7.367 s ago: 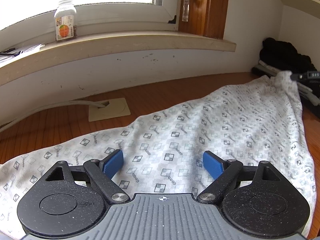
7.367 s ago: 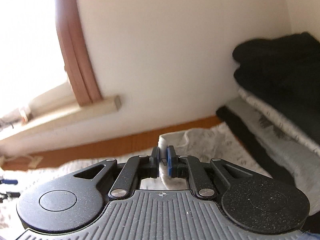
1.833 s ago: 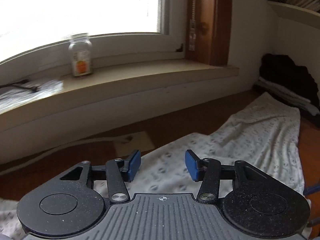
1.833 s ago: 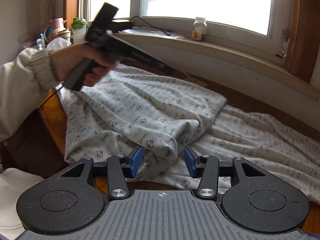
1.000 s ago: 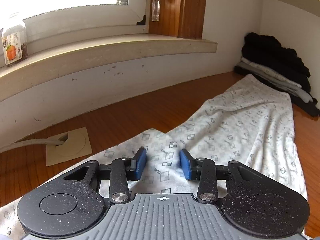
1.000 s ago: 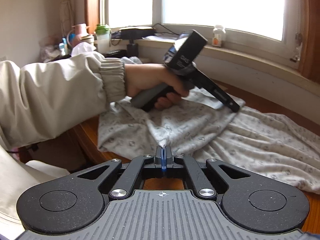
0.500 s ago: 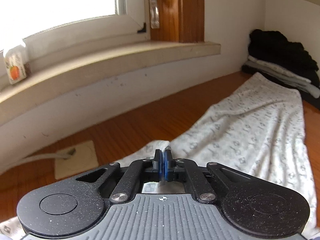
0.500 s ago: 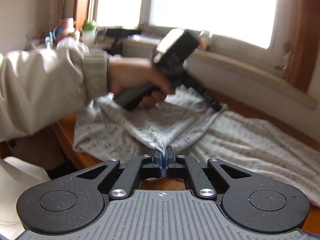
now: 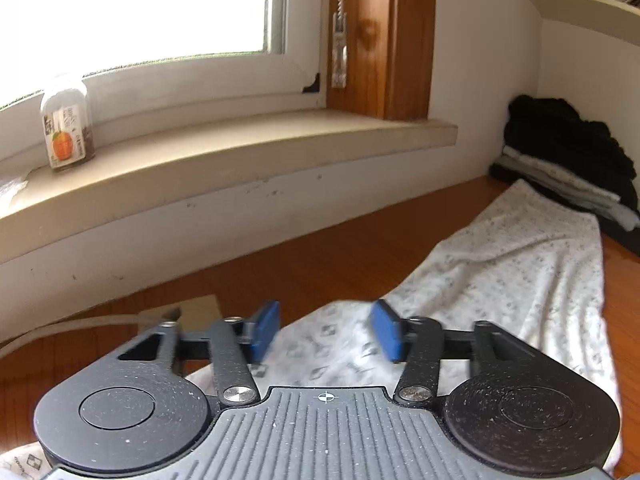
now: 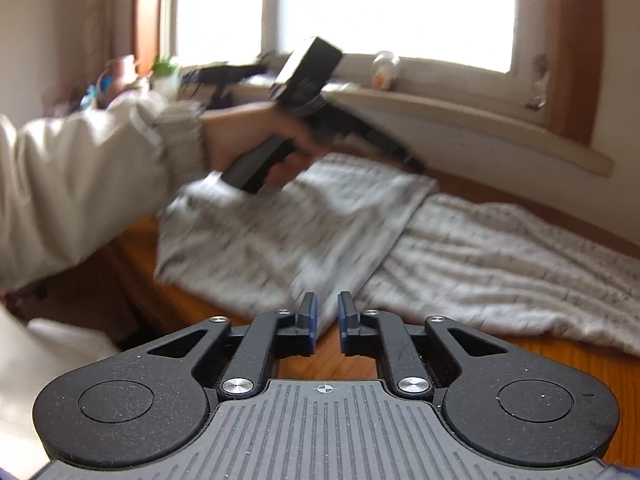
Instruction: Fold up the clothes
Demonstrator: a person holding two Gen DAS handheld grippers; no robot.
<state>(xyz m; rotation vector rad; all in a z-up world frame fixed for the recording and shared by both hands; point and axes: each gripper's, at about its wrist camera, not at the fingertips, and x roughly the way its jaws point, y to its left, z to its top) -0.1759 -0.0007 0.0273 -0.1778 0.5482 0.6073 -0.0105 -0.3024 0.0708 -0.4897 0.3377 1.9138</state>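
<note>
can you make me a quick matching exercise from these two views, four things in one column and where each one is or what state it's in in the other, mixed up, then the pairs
Things:
1. left gripper
2. small bottle with an orange label
3. patterned white garment
4. pile of folded dark and grey clothes

Places or states:
A. stacked in the far corner by the wall
B. standing on the window sill
C. open wide, nothing between the pads
D. spread on the wooden table, one end folded over

Pairs: 1-C, 2-B, 3-D, 4-A
</note>
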